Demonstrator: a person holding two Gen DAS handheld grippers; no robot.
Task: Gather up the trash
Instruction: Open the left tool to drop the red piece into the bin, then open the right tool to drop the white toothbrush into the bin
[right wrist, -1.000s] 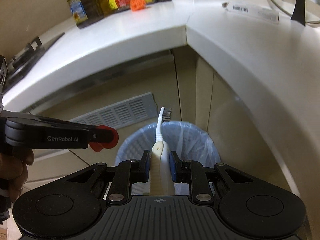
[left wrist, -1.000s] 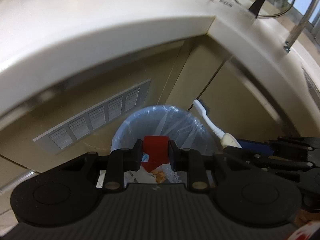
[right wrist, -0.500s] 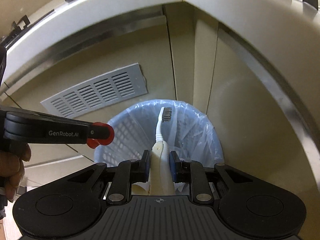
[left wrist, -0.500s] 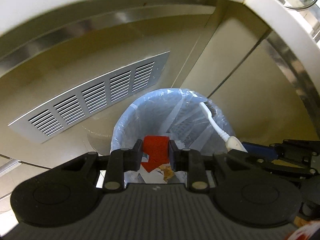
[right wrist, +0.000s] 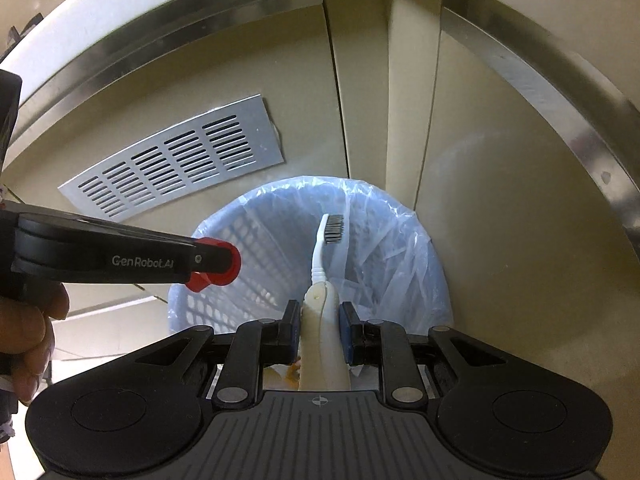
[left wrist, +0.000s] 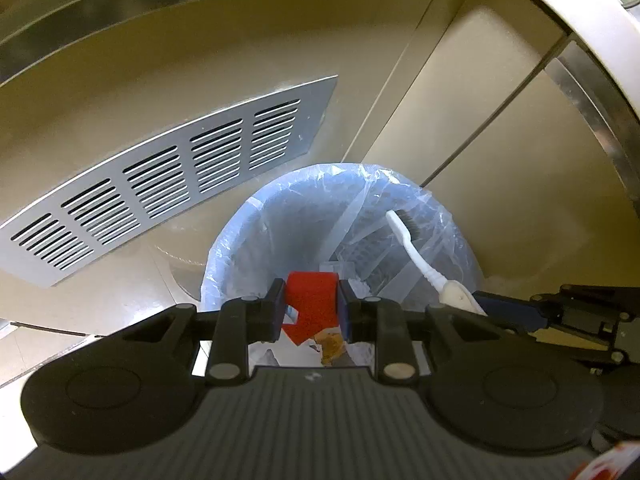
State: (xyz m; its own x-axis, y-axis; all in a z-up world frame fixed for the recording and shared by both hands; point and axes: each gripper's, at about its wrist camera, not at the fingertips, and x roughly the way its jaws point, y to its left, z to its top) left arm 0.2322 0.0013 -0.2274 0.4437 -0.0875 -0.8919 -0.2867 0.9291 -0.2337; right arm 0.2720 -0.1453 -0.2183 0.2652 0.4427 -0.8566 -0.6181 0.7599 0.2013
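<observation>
Item 1: left claw (left wrist: 311,307), clamped on a flat red piece of packaging scrap (left wrist: 311,304), held above the near rim of the bin.

Item 2: right claw (right wrist: 319,322), clamped on the thick cream handle of a white plastic toothbrush (right wrist: 320,280); dark bristle head points toward 12 o'clock over the bin mouth.

Item 3: round blue lattice waste bin with clear plastic liner (right wrist: 280,216), on the floor in the cabinet corner. Scraps of paper and something orange-brown lie at its bottom.

Item 4: grey slotted vent panel (left wrist: 168,184) on the beige cabinet front, at 10 o'clock from the bin.

Progress, as judged: both pieces are gathered and carried to the bin; neither is released yet. Letting go remains.

Clearance: cabinet doors stand close behind the bin from 11 to 2 o'clock, and the white surface edge (right wrist: 120,28) overhangs above. Open room lies on the near side. The two claws sit side by side, the toothbrush head near the liner's far edge at 1 o'clock.
</observation>
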